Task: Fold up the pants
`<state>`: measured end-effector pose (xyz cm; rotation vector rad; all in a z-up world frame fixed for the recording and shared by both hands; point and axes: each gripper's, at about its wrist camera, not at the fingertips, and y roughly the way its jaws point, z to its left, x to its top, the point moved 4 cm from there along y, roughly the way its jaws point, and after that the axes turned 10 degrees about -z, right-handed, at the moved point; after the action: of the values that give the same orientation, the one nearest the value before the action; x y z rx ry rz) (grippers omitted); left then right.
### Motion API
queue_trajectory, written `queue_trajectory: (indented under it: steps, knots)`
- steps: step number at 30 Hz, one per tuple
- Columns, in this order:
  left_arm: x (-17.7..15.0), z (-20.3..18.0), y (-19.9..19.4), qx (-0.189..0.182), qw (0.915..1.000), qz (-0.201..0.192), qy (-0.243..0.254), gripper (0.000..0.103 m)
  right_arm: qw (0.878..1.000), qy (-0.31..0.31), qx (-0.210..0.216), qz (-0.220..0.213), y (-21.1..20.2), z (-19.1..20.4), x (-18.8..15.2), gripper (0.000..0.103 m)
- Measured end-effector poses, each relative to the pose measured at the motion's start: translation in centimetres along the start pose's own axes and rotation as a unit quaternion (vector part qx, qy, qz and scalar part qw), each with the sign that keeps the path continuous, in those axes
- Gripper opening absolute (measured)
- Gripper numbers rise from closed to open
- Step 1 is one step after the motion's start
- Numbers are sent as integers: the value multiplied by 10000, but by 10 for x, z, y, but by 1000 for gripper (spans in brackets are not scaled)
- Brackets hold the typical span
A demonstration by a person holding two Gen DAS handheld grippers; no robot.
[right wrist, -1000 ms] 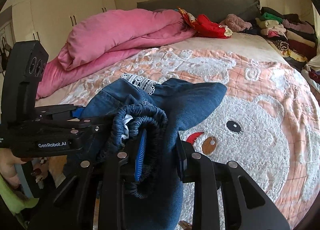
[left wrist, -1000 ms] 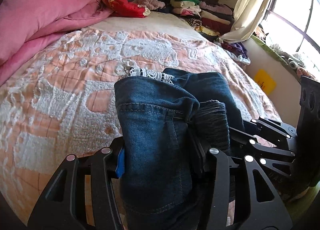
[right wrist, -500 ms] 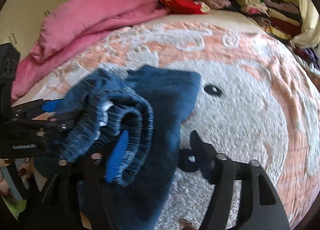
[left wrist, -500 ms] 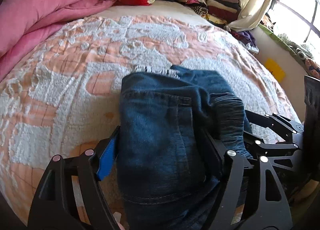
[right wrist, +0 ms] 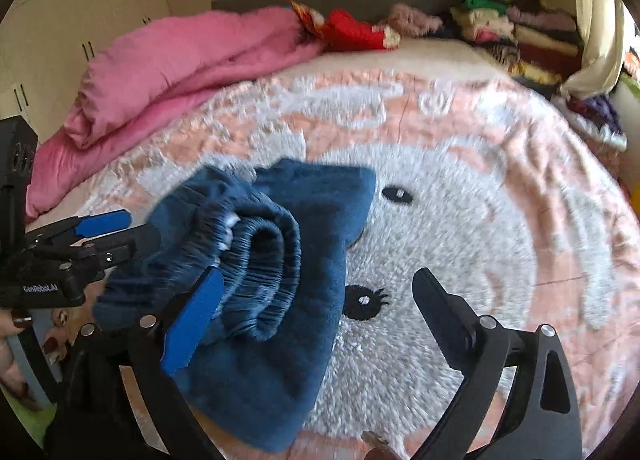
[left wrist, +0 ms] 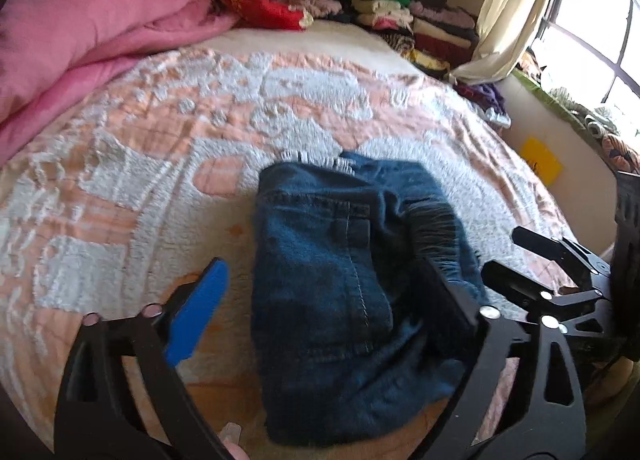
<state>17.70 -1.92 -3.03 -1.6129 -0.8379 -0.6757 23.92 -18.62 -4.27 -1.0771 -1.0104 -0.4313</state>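
The folded blue denim pants lie in a bundle on the pink-and-white bedspread, elastic waistband on top; they also show in the right wrist view. My left gripper is open, its jaws wide on either side of the bundle, not gripping it. My right gripper is open too, its blue-padded left finger against the waistband, the right finger clear over the bedspread. The left gripper shows at the left of the right wrist view, and the right gripper at the right of the left wrist view.
A pink duvet is heaped at the bed's far left. Red and pink clothes and a stack of folded clothes lie by the headboard. A curtain and window are on the right, a wardrobe on the left.
Both grippers have opened and let go of the pants. The bundle has dropped onto the bedspread and lies there, and the grippers have drawn back a little.
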Motion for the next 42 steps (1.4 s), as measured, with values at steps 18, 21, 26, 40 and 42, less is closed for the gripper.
queue_trajectory:
  steps: [18,21,26,40,42]
  knots:
    - [-28,-1,-86,179,9994,-255,117,93,9978,-334,-214,-527,-93,21,-11,98]
    - [-36,-1,-92,213,9995,-209,132,93,9978,-307,-238,-543,-103,22,-17,98]
    - [-49,-5,-100,201,9995,-148,199,93,9980,-271,-288,-487,-116,21,-28,98]
    - [-84,-9,-99,218,9995,188,124,93,9991,92,-409,-6,-117,12,-73,98]
    - [-88,-7,-96,246,9993,253,78,93,9992,80,-403,-9,-115,13,-74,98]
